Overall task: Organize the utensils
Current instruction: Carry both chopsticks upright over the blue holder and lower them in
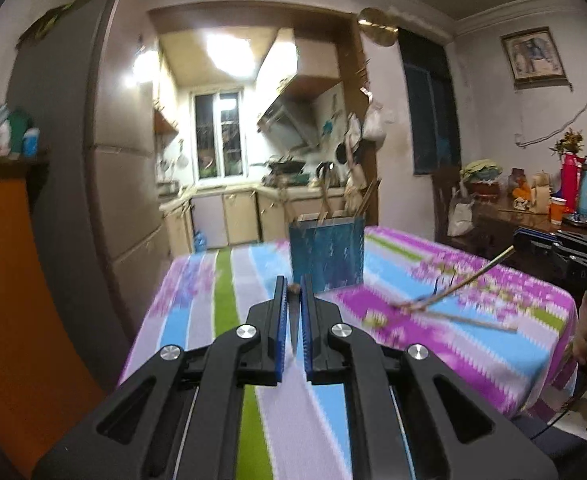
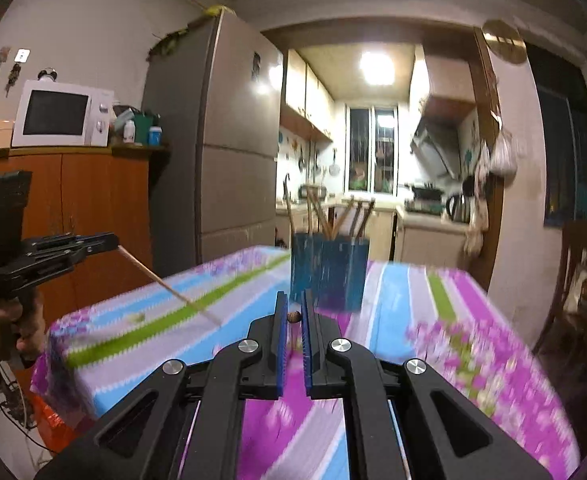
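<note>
Only the right wrist view shows the left hand-held gripper (image 2: 111, 242) from the side, clamped on a chopstick (image 2: 169, 285) slanting down toward the counter (image 2: 393, 288). The right hand-held gripper (image 2: 293, 312), nearly level, pinches another chopstick (image 1: 469, 278) before the blue utensil holder (image 2: 329, 272).

A grey fridge (image 2: 213, 136) stood beside an orange wooden cabinet (image 2: 65, 200) that carried a white microwave (image 2: 63, 114). Beyond them a lit kitchen showed a window (image 2: 371, 148) and a kettle (image 2: 459, 206). A framed picture (image 1: 533, 58) hung above a cluttered sideboard (image 1: 533, 216).
</note>
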